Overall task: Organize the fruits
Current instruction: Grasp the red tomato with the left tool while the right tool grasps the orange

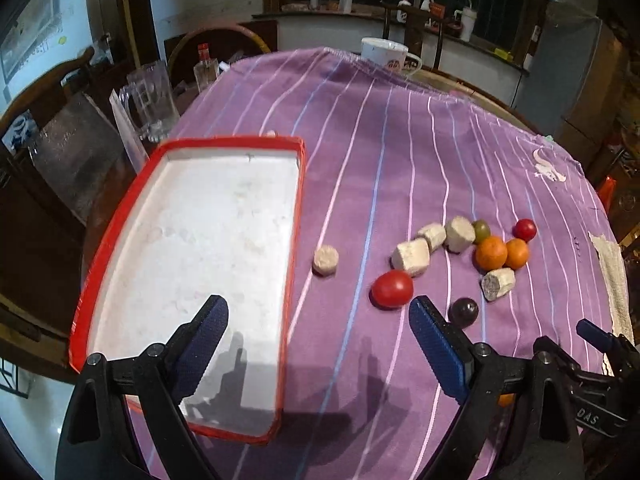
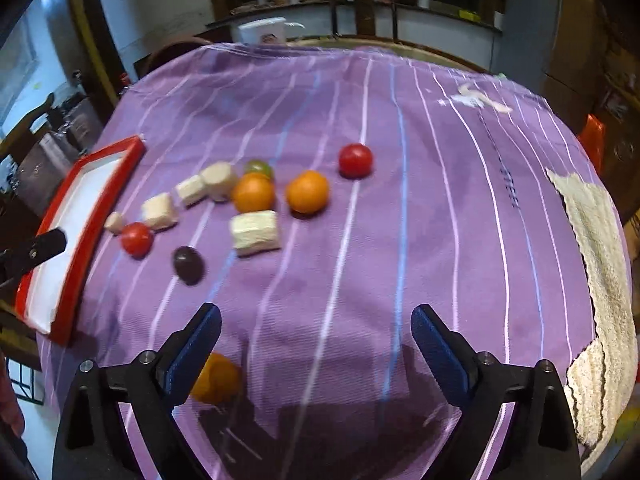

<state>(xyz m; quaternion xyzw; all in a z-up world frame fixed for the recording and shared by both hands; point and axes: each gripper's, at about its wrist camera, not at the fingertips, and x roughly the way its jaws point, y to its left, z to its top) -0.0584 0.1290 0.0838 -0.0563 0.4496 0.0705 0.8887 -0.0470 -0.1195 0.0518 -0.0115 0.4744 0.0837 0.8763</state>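
Here, both grippers, left (image 1: 318, 326) and right (image 2: 316, 334), are held low over the worktop (image 2: 440, 200), fingers wide, nothing gripped. Fruits (image 1: 491, 253) are clustered right of the tray (image 1: 192, 240), whose long axis runs away.

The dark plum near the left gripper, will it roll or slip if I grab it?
The dark plum looks round and glossy, so it may slip between the pads and probably rolls if nudged. It sits alone on the cloth, nothing touching it to stop a roll. It is small, likely light. The left gripper is open, wide enough to straddle it.
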